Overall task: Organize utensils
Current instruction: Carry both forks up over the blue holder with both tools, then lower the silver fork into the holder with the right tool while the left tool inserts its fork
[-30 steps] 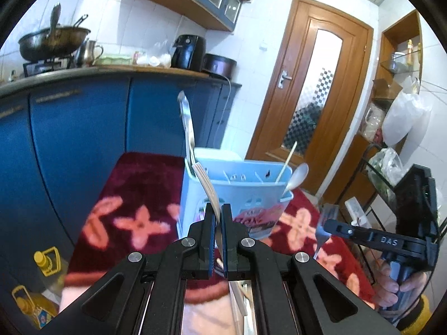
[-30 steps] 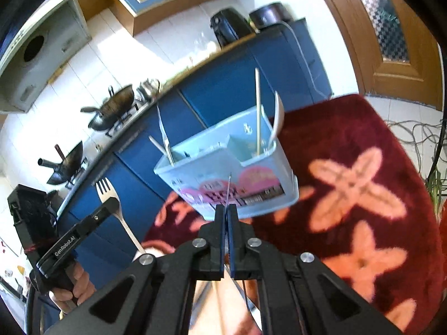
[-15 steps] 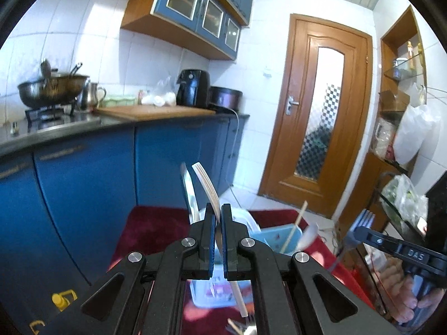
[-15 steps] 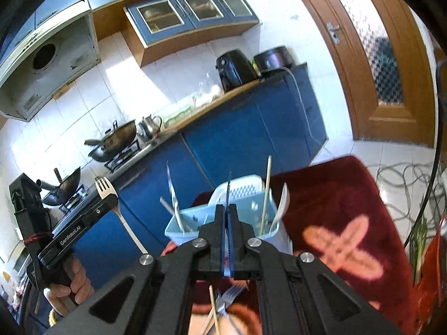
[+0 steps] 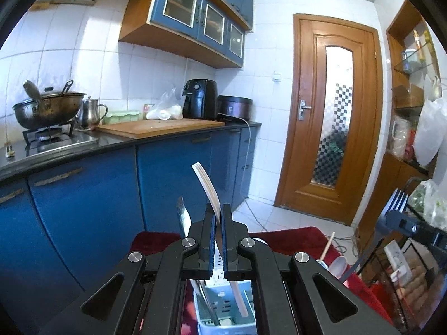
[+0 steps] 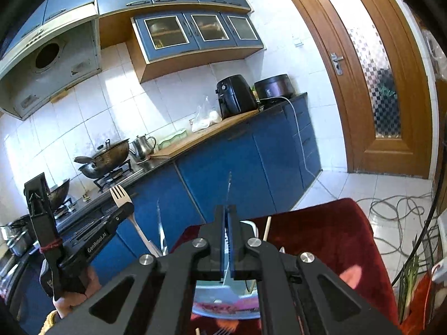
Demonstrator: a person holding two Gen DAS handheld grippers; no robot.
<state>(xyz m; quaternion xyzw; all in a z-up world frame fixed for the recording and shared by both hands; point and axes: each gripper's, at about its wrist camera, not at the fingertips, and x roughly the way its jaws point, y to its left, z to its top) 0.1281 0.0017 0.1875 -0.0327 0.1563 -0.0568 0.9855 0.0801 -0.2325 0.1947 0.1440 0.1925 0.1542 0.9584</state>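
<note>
- Landmark: pale blue utensil caddy (image 5: 223,311) on the red mat, seen low in both wrist views, directly beneath both grippers.
- Left gripper (image 5: 218,212): jaws clamped on a fork (image 5: 206,185), gripped at mid-handle; tines up, handle end reaching down over the caddy's open top.
- Right gripper (image 6: 226,213): jaws closed on 1 thin metal utensil (image 6: 229,188), seen edge-on; from the left view it looks like a second fork, though that reading is uncertain.
- Key relation: both utensils' long axes stand near upright, lower ends pointing toward the caddy below.
- Judgement: the next move is a straight descent; the left fork's handle appears nearer the caddy.
- Caddy already holds a knife (image 5: 181,215), chopstick and white spoon, standing.
</note>
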